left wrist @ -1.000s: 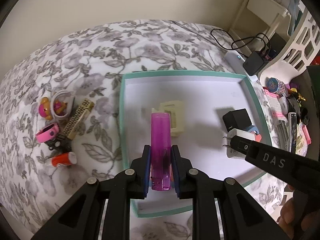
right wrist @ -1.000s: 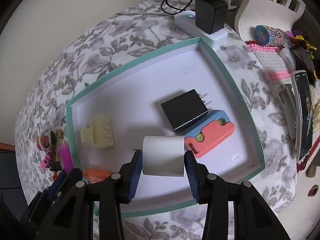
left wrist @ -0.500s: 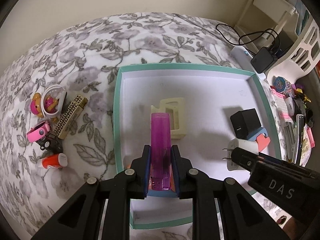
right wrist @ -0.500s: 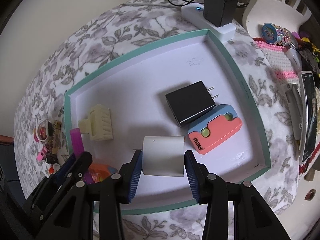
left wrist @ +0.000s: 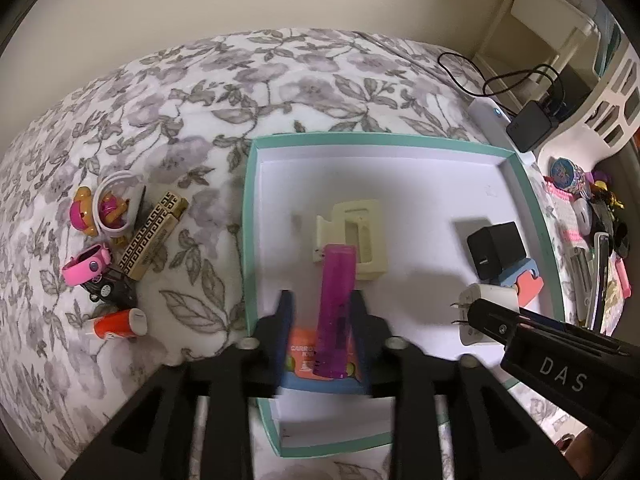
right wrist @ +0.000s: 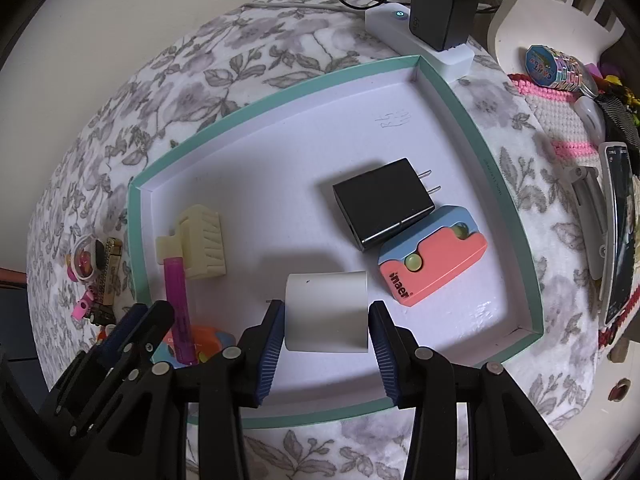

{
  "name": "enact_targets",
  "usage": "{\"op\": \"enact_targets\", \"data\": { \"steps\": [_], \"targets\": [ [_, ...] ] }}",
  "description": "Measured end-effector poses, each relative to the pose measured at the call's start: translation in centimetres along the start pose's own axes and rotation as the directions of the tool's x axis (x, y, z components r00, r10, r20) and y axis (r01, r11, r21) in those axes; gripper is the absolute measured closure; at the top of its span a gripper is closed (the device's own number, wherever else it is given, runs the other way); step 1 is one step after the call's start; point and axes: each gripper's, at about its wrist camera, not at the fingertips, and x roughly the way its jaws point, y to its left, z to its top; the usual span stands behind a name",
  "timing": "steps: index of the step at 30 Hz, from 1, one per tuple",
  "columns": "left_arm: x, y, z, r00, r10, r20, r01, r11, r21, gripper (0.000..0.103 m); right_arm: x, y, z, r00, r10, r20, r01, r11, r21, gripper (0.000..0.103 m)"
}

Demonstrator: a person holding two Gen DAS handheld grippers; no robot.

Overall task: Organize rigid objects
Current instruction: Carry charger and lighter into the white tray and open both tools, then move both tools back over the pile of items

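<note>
A teal-rimmed white tray (left wrist: 250, 240) (right wrist: 480, 152) lies on the floral bedspread. My left gripper (left wrist: 322, 312) has opened; the purple lighter (left wrist: 336, 308) (right wrist: 178, 304) lies between its parted jaws, over an orange-and-blue item (left wrist: 300, 356) in the tray. My right gripper (right wrist: 326, 316) stands around the white charger (right wrist: 326, 312) (left wrist: 484, 312) with small gaps at both pads; the charger rests on the tray floor. The tray also holds a cream hair claw (left wrist: 356, 240) (right wrist: 200, 244), a black charger (right wrist: 382, 204) (left wrist: 496, 250) and a coral-and-blue case (right wrist: 432, 268).
Left of the tray lie a gold patterned bar (left wrist: 154, 236), pink toys (left wrist: 86, 270), a white ring (left wrist: 118, 208) and a red-and-white tube (left wrist: 118, 324). A power strip with a black adapter (right wrist: 436, 16) sits behind the tray. Clutter and a phone (right wrist: 618, 232) lie to the right.
My left gripper has opened and let go of the purple lighter, which now lies in the tray. My right gripper's jaws have parted slightly from the white charger.
</note>
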Motion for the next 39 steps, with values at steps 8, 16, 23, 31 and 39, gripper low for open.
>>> {"op": "enact_targets", "data": {
  "steps": [8, 16, 23, 31, 39],
  "targets": [
    [-0.2, 1.2, 0.2, 1.000, 0.021, 0.002, -0.021, 0.999, -0.035, 0.047, -0.3, 0.3, 0.2, 1.000, -0.012, 0.016, 0.013, 1.000, -0.014, 0.048],
    [-0.4, 3.3, 0.4, 0.997, 0.068, 0.027, -0.065, 0.992, -0.110, 0.012, -0.6, 0.5, 0.5, 0.997, -0.048, 0.052, 0.051, 0.998, -0.040, 0.018],
    [-0.2, 5.4, 0.3, 0.996, 0.084, 0.038, -0.076, 0.981, -0.178, 0.009, -0.7, 0.6, 0.6, 0.996, -0.049, 0.074, 0.053, 0.997, -0.049, 0.005],
    [-0.9, 8.2, 0.2, 0.995, 0.086, 0.051, -0.070, 0.962, -0.263, 0.004, -0.8, 0.4, 0.6, 0.994, -0.065, 0.092, 0.069, 0.997, -0.041, 0.001],
    [-1.9, 12.2, 0.0, 0.988, 0.149, 0.032, -0.130, 0.931, -0.340, 0.004, -1.2, 2.6, 0.1, 0.989, -0.078, 0.126, 0.092, 0.990, -0.108, 0.001]
  ]
}}
